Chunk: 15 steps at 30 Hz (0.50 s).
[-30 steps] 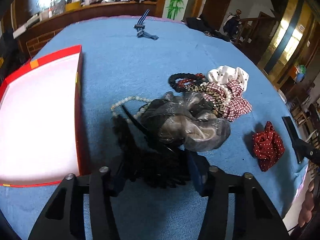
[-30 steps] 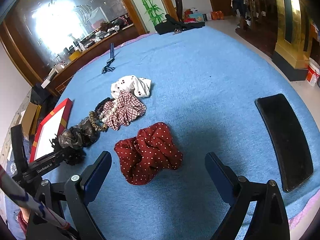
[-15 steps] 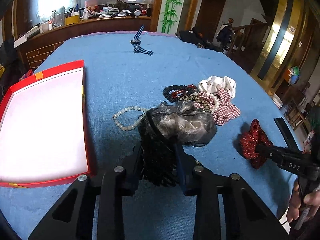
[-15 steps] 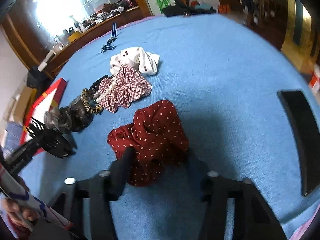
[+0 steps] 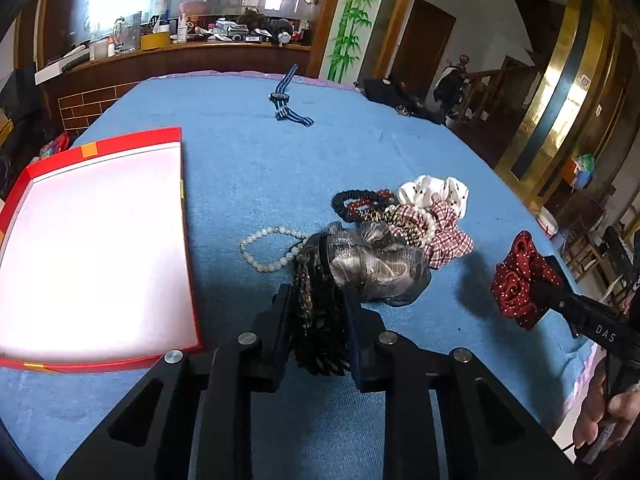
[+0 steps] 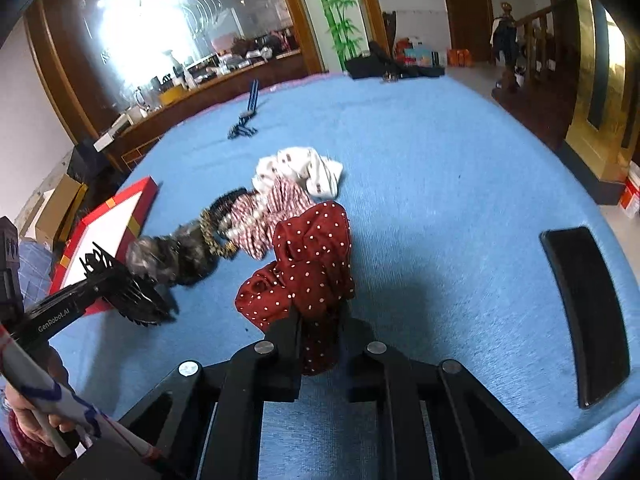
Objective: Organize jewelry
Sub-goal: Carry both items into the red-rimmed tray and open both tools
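Matt blue cloth covers the tabletop (image 5: 248, 168). The red scrunchie (image 6: 316, 248) in the right claw (image 6: 320, 336) is dotted fabric; left of it lie glossy pearl beads (image 5: 264, 250).

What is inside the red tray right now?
Nothing visible: the red tray shows only its bare white floor. Glare washes it out, and the left gripper covers its near corner.

1. Our left wrist view looks forward and down along the left tool (image 5: 318, 320), close over the blue surface (image 5: 248, 168), with the red tray (image 5: 176, 240) at its left.
2. Our right wrist view looks down along the right tool (image 6: 320, 336), equally close.
3. We see the scrunchie pile (image 5: 400, 220) (image 6: 260, 216), the tray (image 6: 142, 196) and the striped watch (image 5: 286, 106) (image 6: 246, 116) in both; each view catches the other tool at its edge.
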Each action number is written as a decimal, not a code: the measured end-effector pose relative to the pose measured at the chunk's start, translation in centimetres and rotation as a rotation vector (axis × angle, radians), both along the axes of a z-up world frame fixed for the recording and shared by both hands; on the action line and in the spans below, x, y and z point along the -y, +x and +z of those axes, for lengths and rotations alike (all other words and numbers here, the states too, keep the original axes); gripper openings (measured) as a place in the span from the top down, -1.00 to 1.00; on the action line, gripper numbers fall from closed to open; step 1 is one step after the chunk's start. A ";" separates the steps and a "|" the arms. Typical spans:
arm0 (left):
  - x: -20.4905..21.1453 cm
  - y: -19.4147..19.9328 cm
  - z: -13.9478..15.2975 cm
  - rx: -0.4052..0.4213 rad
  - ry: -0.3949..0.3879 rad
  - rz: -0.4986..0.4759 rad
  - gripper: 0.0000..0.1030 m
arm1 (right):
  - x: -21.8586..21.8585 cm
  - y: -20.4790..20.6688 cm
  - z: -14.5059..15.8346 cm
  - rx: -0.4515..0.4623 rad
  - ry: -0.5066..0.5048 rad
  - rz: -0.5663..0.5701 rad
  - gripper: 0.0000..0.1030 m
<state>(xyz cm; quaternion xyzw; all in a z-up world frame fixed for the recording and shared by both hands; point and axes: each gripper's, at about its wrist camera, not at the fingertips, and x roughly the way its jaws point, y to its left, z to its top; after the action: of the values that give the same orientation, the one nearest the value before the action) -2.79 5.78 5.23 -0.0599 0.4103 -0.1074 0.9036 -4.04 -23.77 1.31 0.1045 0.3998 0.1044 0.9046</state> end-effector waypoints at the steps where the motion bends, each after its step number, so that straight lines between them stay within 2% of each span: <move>1: -0.1 -0.2 0.3 0.008 -0.001 0.000 0.56 | -0.1 -0.1 0.3 0.005 0.002 0.002 0.72; 10: -3.0 -1.6 3.0 0.070 -0.037 0.041 0.56 | -2.7 -0.2 3.4 0.070 -0.003 0.068 0.72; 15: -5.9 -2.2 5.0 0.118 -0.037 0.096 0.56 | -6.1 0.4 5.3 0.085 0.011 0.167 0.72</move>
<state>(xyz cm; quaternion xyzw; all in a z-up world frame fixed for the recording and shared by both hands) -4.96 11.70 10.21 -0.0898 0.3509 -0.0751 0.9291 -3.61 -17.66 6.61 0.0714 0.3679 0.1862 0.9082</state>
